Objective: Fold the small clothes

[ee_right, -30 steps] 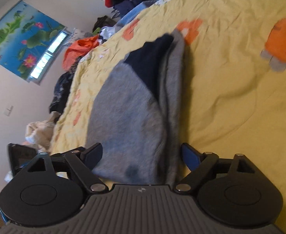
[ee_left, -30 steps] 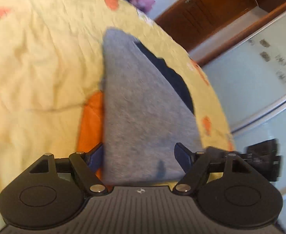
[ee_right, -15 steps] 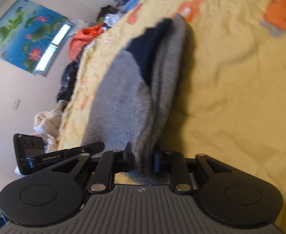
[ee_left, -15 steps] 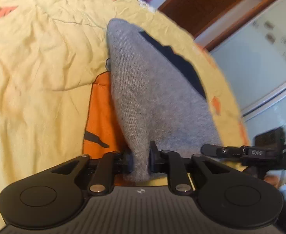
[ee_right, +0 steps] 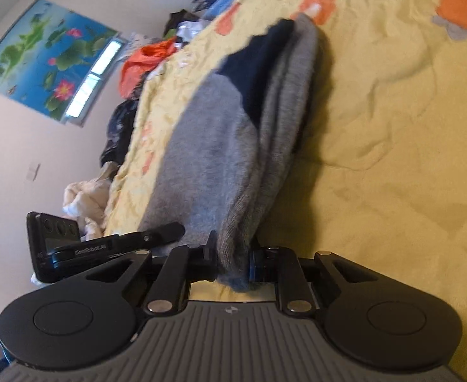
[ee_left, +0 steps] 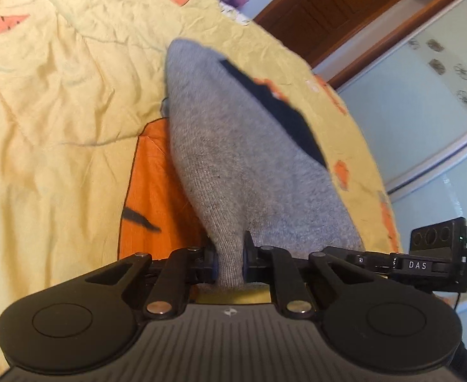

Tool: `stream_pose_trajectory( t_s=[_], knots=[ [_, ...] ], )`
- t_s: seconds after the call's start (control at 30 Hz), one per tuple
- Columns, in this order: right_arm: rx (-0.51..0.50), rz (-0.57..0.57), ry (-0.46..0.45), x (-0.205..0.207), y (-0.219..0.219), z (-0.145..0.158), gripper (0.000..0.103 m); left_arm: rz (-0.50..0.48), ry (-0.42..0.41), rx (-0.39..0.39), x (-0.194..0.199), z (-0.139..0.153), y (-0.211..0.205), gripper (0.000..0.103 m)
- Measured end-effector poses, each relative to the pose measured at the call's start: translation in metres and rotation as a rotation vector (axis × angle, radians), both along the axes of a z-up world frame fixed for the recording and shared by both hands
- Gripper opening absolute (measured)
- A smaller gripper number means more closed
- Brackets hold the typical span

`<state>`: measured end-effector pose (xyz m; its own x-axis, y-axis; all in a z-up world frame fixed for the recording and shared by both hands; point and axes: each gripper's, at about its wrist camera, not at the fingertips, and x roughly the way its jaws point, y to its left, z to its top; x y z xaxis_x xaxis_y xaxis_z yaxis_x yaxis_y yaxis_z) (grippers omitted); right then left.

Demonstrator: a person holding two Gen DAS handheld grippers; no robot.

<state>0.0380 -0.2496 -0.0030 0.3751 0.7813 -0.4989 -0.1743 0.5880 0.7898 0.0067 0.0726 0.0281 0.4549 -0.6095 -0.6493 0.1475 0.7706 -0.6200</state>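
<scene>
Both sets of jaws have just been closing: the grey garment (ee_left: pixel 233 165) on the yellow bed (ee_left: pixel 58 95) is now pinched at its near edge by the left gripper (ee_left: pixel 230 262) and right gripper (ee_right: pixel 233 262). Uneven lifting could let layers slip apart.

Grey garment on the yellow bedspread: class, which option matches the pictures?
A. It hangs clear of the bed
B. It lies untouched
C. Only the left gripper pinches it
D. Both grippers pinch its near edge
D: the left gripper and right gripper each have jaws shut on the grey garment at its near edge.
</scene>
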Motion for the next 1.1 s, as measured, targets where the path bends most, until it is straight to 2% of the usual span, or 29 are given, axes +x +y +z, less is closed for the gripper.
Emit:
stream_pose_trajectory(
  t_s=[0.1,0.17,0.2,0.23,0.27,0.33,0.37,0.4,0.43,0.47,0.53,0.67,0.73,0.77,0.8,0.83,0.9,0.97,1.0,1.07,1.1],
  knots=[
    [0.002,0.041,-0.022,-0.018,-0.006,0.011,0.02,-0.039,0.016,0.003,-0.016,-0.003,0.003,0.013],
    [-0.021,0.062,-0.008,-0.029,-0.008,0.009,0.021,-0.047,-0.002,0.081,-0.024,-0.011,-0.002,0.019],
    [-0.049,0.07,0.004,-0.033,-0.006,0.006,0.027,-0.041,-0.021,0.094,-0.027,-0.012,0.0,0.025],
    [-0.07,0.063,0.022,-0.035,-0.006,0.003,0.043,-0.038,-0.033,0.087,-0.028,-0.01,0.004,0.028],
    [-0.069,0.053,0.037,-0.034,-0.009,0.002,0.053,-0.038,-0.048,0.087,-0.028,-0.003,0.007,0.031],
    [-0.036,0.001,-0.003,-0.03,-0.024,0.014,0.08,-0.035,-0.141,0.136,-0.025,0.021,0.012,0.038],
    [-0.027,-0.054,-0.045,-0.025,-0.034,0.024,0.083,-0.018,-0.199,0.17,-0.021,0.034,0.013,0.061],
    [-0.018,-0.111,-0.091,-0.018,-0.043,0.034,0.09,0.012,-0.249,0.194,-0.014,0.044,0.013,0.091],
    [-0.015,-0.16,-0.131,-0.007,-0.051,0.043,0.095,0.054,-0.286,0.208,-0.003,0.051,0.013,0.098],
    [-0.029,-0.193,-0.153,0.008,-0.055,0.048,0.096,0.084,-0.298,0.209,0.013,0.052,0.013,0.099],
    [-0.063,-0.219,-0.171,0.047,-0.057,0.047,0.096,0.103,-0.245,0.195,0.056,0.041,0.009,0.098],
    [-0.131,-0.223,-0.054,0.125,-0.041,0.02,0.092,0.103,-0.078,0.237,0.123,0.007,-0.01,0.096],
    [-0.131,-0.166,-0.022,0.143,-0.024,0.009,0.09,0.067,-0.121,0.27,0.132,0.005,-0.024,0.091],
    [-0.12,-0.142,-0.031,0.144,-0.015,0.006,0.087,0.037,-0.115,0.261,0.139,0.002,-0.031,0.057],
    [-0.115,-0.118,-0.059,0.144,-0.008,0.004,0.062,0.022,-0.113,0.261,0.143,0.002,-0.035,0.017],
    [-0.133,-0.085,-0.063,0.143,0.0,0.001,0.02,0.022,-0.138,0.282,0.145,0.004,-0.04,0.017],
    [-0.174,-0.063,-0.099,0.14,0.01,0.0,0.022,0.019,-0.242,0.357,0.136,0.017,-0.051,0.015],
    [-0.173,-0.071,-0.185,0.133,0.009,0.012,0.021,0.012,-0.393,0.435,0.12,0.029,-0.063,0.015],
    [-0.164,-0.082,-0.222,0.129,0.005,0.022,0.021,0.002,-0.437,0.496,0.115,0.029,-0.071,0.015],
    [-0.227,-0.091,-0.276,0.13,0.006,0.022,0.021,-0.029,-0.44,0.598,0.118,0.014,-0.086,0.016],
    [-0.278,-0.086,-0.268,0.135,0.009,0.016,0.023,-0.031,-0.436,0.647,0.118,0.005,-0.092,0.02]
  ],
)
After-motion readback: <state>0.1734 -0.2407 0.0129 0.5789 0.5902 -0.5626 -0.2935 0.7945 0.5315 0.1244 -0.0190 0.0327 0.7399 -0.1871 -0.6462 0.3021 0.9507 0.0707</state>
